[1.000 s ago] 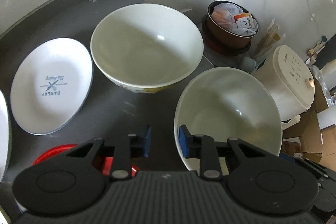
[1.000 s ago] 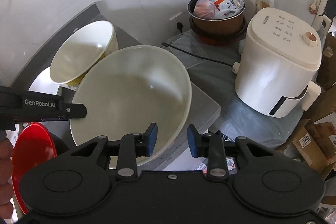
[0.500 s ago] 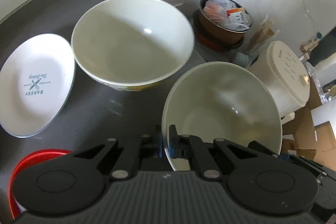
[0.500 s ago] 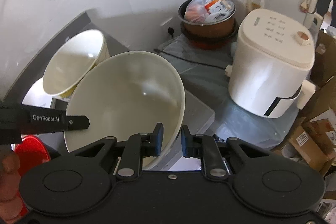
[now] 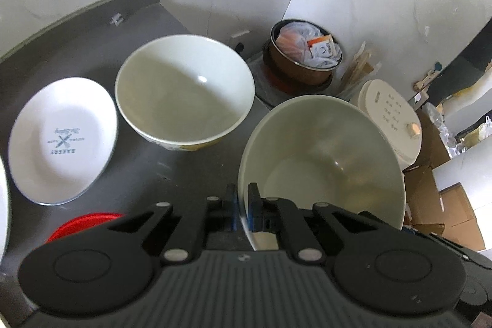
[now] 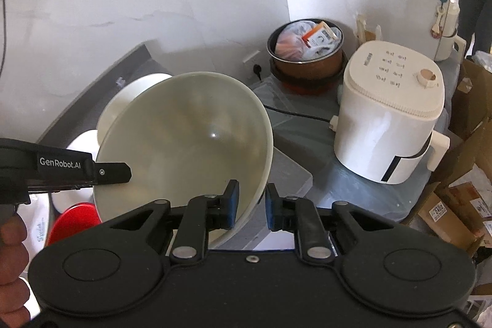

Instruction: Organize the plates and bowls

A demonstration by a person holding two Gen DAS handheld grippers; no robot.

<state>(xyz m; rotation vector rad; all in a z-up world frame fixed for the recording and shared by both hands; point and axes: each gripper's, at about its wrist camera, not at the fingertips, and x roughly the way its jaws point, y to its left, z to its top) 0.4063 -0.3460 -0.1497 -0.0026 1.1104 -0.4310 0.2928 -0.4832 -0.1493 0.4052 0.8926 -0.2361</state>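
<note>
My left gripper (image 5: pixel 243 206) is shut on the near rim of a large cream bowl (image 5: pixel 323 162) and holds it tilted above the counter edge. The same bowl (image 6: pixel 184 143) fills the right wrist view, with the left gripper's finger (image 6: pixel 113 172) at its left rim. My right gripper (image 6: pixel 250 206) straddles the bowl's right rim; its jaws stand a little apart and I cannot tell whether they grip. A second cream bowl (image 5: pixel 184 88) stands upright behind it. A white "BAKERY" plate (image 5: pixel 63 137) lies at the left. A red plate (image 5: pixel 83 225) lies at the lower left.
The dark grey counter (image 5: pixel 147 174) ends at the right. Beyond it stand a white cooker (image 6: pixel 390 119) and a brown pot (image 6: pixel 307 51) full of packets. Cardboard boxes (image 6: pixel 455 205) sit at the lower right. Marble walls rise behind.
My left gripper closed on the bowl's rim and lifted and tilted the bowl. My right gripper's jaws narrowed around the bowl's right rim. Both views rose away from the counter.
</note>
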